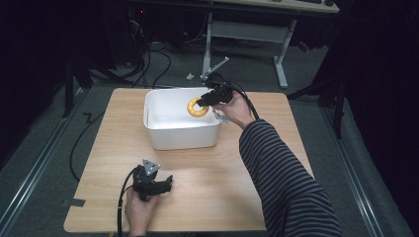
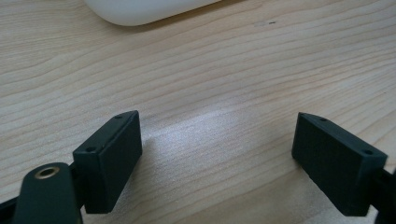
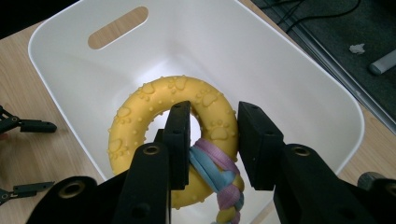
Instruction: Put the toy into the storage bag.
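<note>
A yellow rubber ring toy (image 3: 140,121) with paw prints and a pink, blue and yellow braided rope (image 3: 219,179) tied through it hangs over the white bin (image 3: 289,70). My right gripper (image 3: 212,140) is shut on the ring, one jaw through its hole and one outside. In the high view the ring toy (image 1: 196,108) hangs over the right half of the bin (image 1: 180,136), with the right gripper (image 1: 203,101) above the bin's right rim. My left gripper (image 1: 168,183) lies low over the table near its front edge, open; its jaws (image 2: 215,154) stand wide apart over bare wood.
The wooden table (image 1: 237,182) bears the bin at its far middle. The bin's corner (image 2: 140,11) lies beyond the left jaws. A desk frame (image 1: 247,34) and cables (image 1: 148,64) stand on the dark floor behind the table.
</note>
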### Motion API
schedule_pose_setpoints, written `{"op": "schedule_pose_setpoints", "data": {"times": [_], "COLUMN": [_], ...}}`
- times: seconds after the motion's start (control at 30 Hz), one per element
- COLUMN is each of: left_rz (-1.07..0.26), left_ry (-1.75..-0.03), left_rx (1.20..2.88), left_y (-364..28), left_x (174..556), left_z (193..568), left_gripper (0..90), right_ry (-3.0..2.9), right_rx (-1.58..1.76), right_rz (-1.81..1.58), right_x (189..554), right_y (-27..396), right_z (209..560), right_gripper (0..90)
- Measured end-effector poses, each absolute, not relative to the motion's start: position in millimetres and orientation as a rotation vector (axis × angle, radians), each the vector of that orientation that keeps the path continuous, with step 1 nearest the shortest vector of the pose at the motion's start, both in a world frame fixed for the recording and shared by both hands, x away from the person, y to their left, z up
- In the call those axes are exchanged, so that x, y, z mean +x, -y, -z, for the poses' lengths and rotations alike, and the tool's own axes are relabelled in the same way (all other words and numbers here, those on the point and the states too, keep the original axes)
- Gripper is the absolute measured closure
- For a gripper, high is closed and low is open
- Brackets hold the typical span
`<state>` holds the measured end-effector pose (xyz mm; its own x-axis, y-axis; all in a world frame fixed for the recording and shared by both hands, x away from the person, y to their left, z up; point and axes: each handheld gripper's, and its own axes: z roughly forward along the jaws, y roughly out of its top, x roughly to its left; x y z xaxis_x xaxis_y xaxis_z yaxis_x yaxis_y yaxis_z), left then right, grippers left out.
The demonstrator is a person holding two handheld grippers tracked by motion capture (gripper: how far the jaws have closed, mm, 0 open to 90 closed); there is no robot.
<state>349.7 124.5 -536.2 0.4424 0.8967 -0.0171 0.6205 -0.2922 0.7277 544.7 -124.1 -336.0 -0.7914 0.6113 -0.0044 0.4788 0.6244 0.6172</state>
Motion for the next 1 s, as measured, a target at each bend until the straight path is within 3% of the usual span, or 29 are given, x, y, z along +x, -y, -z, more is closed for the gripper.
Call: {"op": "schedule_pose_setpoints", "data": {"times": [1.0], "left_rz": [-0.531], "left_ry": [-1.269], "left_rx": [2.021], "left_y": [-124], "left_x": [350], "left_z": [536], "left_gripper": [16.3], "right_ry": [-2.735], "right_rx": [0.838], "right_rz": [-0.836], "right_x": [548], "right_y": [95], "right_z": [363], "right_gripper": [66.4]}}
